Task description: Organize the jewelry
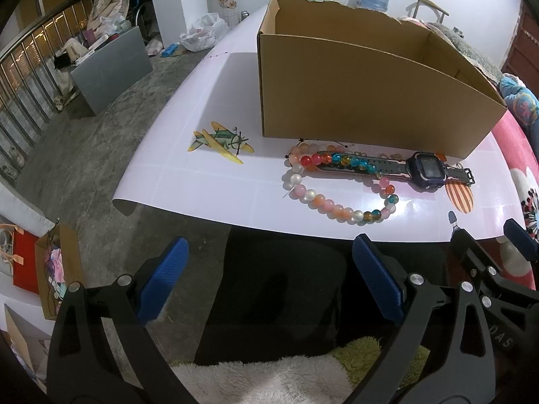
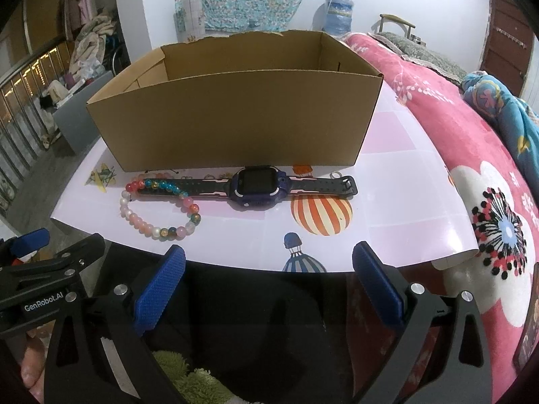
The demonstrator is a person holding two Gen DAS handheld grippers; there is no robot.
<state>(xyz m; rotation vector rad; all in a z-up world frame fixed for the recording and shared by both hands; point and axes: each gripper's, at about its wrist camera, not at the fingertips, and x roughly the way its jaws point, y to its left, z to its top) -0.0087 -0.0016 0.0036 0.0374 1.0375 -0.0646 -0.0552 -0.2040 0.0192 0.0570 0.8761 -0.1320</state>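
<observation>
A multicoloured bead bracelet (image 1: 340,185) (image 2: 158,207) lies on the white printed sheet (image 1: 209,181) (image 2: 397,229), draped over one strap end of a dark blue smartwatch (image 1: 425,169) (image 2: 257,187). Behind both stands an open cardboard box (image 1: 363,101) (image 2: 235,118); its inside floor is hidden. My left gripper (image 1: 269,269) is open, held back from the sheet's near edge, nothing between its blue pads. My right gripper (image 2: 269,272) is also open and empty, short of the near edge in front of the watch. Each gripper shows at the edge of the other's view.
The sheet carries printed pictures: an aeroplane (image 1: 220,141) and a striped balloon (image 2: 320,213). A pink floral blanket (image 2: 471,155) lies to the right of the sheet. To the left the floor drops away, with a grey box (image 1: 111,67) and a railing (image 1: 23,77).
</observation>
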